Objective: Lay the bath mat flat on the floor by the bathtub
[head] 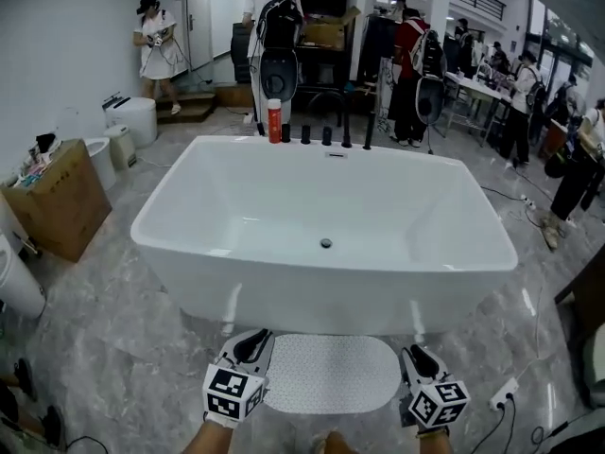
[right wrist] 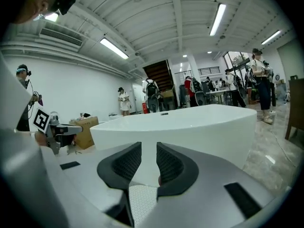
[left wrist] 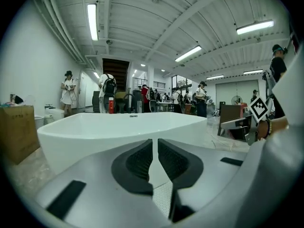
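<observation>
Head view: the left and right ends of the white dotted oval bath mat [head: 331,372] run behind the left claw [head: 251,345] and right claw [head: 421,357].

Both forearms [head: 213,440] are cut by the bottom edge.

Both gripper views: the mat shows only as a sliver under the jaw gap, the rest masked by the grey claw body.

Red cylindrical bottle [head: 274,121] on the white bathtub [head: 189,206]: label too small to read.

White round container [head: 17,287]: cut by the left edge, can't tell what it is.
</observation>
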Motion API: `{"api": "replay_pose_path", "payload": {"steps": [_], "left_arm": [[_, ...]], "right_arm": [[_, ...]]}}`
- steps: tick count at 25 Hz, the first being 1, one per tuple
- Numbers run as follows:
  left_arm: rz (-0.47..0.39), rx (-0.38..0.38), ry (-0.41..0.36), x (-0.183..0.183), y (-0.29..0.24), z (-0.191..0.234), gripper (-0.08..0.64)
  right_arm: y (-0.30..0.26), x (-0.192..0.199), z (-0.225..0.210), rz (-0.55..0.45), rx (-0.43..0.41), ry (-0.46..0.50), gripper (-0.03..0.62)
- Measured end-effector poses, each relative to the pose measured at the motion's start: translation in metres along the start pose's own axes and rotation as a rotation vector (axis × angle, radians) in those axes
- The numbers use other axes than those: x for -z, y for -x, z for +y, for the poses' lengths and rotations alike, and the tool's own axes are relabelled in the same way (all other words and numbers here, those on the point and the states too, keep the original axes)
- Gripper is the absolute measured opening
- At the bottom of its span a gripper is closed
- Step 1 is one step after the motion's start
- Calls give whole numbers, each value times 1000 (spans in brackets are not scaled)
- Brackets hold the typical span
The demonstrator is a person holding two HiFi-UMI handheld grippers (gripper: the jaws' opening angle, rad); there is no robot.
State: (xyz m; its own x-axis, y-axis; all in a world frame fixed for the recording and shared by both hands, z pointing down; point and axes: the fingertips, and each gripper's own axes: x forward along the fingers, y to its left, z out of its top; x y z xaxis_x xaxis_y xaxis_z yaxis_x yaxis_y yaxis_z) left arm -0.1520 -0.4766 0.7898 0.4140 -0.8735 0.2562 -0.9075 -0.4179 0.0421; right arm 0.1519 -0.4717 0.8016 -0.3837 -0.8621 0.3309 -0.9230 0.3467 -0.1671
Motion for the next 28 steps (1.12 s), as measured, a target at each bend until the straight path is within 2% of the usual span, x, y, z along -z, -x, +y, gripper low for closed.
{"api": "replay_pose_path", "payload": {"steps": [4, 8, 12, 16, 21, 25, 28], "left_arm": [[-24, -21, 99, -84, 29, -14, 48], [-2, -44, 185, -169, 65, -21, 49], [1, -60, 181, -263, 100, -33, 48], [-14, -65, 158, -340, 127, -50, 49], [-45, -69, 99, -404, 151, -76, 49], [-109, -63, 114, -432, 157, -87, 49], [-133, -31, 84, -443, 169, -99, 49]], "right_arm": [[24, -77, -3, 37, 43, -45, 121], [62, -172, 6, 25, 63, -65, 121], [104, -257, 11, 26, 64, -52, 121], [139, -322, 0, -7, 68, -58, 121], [169, -369, -1, -29, 39, -54, 117], [177, -384, 20, -40, -7, -31, 117], [192, -385, 40, -60, -23, -41, 117]]}}
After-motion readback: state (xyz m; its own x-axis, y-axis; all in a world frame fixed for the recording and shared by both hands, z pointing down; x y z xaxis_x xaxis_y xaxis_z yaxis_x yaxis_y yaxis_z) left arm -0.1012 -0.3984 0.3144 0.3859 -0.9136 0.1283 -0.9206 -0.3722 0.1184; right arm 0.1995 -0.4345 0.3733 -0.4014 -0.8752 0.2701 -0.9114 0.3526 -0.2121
